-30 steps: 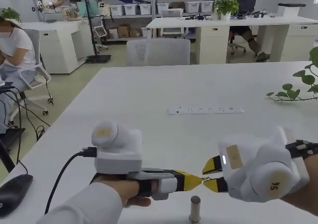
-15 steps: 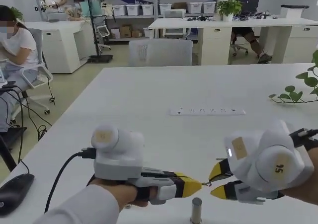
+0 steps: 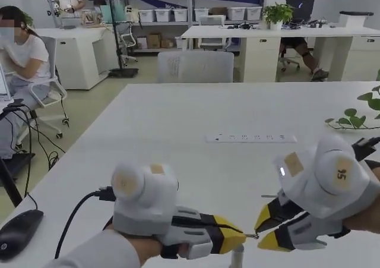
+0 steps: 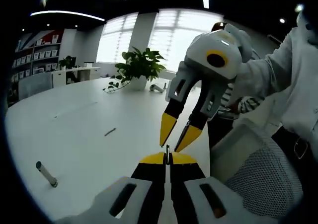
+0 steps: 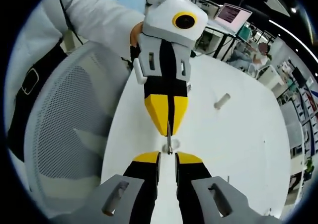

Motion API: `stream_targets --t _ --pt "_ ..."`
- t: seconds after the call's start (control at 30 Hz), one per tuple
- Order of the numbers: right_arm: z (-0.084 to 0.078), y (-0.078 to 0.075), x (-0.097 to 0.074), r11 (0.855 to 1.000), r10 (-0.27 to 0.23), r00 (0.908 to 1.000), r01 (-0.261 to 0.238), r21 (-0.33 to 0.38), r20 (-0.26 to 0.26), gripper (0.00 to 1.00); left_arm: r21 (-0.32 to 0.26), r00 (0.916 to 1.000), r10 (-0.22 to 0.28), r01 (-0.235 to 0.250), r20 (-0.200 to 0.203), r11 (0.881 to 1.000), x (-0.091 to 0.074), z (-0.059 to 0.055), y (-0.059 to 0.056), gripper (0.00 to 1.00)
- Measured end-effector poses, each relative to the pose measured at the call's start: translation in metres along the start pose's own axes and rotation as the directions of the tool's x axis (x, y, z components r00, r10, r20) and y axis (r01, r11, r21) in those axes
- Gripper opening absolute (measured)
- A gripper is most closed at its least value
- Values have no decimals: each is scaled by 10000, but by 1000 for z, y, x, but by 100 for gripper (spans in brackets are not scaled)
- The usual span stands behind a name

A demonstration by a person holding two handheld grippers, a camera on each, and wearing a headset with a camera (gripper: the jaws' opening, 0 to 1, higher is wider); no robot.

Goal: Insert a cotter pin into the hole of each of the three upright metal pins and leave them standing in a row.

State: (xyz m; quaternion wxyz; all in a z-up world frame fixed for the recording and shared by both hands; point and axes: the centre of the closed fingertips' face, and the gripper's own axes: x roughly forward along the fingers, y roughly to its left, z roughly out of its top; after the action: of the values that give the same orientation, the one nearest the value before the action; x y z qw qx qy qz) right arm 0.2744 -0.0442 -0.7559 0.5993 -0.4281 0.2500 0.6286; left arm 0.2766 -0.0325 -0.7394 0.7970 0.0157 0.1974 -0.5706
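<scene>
- The left tool [image 4: 168, 158] has its two yellow-tipped jaws pressed together, pinching one cotter pin [image 5: 169, 142], which sticks out straight from the tips.
- The right tool [image 5: 169, 158] faces it tip to tip with its two jaws spread. The free end of the cotter pin reaches just into the gap between them, and I cannot tell whether it touches either jaw.
- Both tools are held above the near edge of the white bench [image 3: 178, 137], one in each hand.
- One metal pin [image 5: 222, 101] is on the bench. In the head view its top shows at the bottom edge, just below the two tools' tips and apart from the cotter pin.
- In the left gripper view, one thin small piece [image 4: 110, 131] lies on the bench farther out, well apart from the metal pin. It is too small to name.
- One white power strip [image 3: 249, 138] lies across the middle of the bench.
- One leafy plant [image 3: 356, 116] is at the right edge, and one dark mouse [image 3: 18, 232] is at the left corner.
</scene>
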Motion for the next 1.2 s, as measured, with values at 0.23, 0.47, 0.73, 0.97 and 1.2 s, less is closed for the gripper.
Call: stream_targets --t 0.23,0.47,0.73,0.97,1.2 --pt "5 4 0 9993 347 9989 -350 87 315 12 616 9998 -196 201 -82 9979 2 -2 -4 0" --pt "7 7 0 9986 524 9976 -524 -18 453 11 868 9994 -347 341 53 9956 1 0 -6 0" --pt "10 9 0 9981 601 9959 -591 -167 676 6 922 9991 -413 398 139 9949 0 -1 -9 0" --pt "11 10 -1 9978 664 9939 -653 -153 878 5 1007 9987 -467 444 209 9939 -1 0 -9 0" --pt "13 11 -2 9976 676 9904 -687 50 1204 4 971 9969 -707 670 354 9930 -2 -3 -11 0"
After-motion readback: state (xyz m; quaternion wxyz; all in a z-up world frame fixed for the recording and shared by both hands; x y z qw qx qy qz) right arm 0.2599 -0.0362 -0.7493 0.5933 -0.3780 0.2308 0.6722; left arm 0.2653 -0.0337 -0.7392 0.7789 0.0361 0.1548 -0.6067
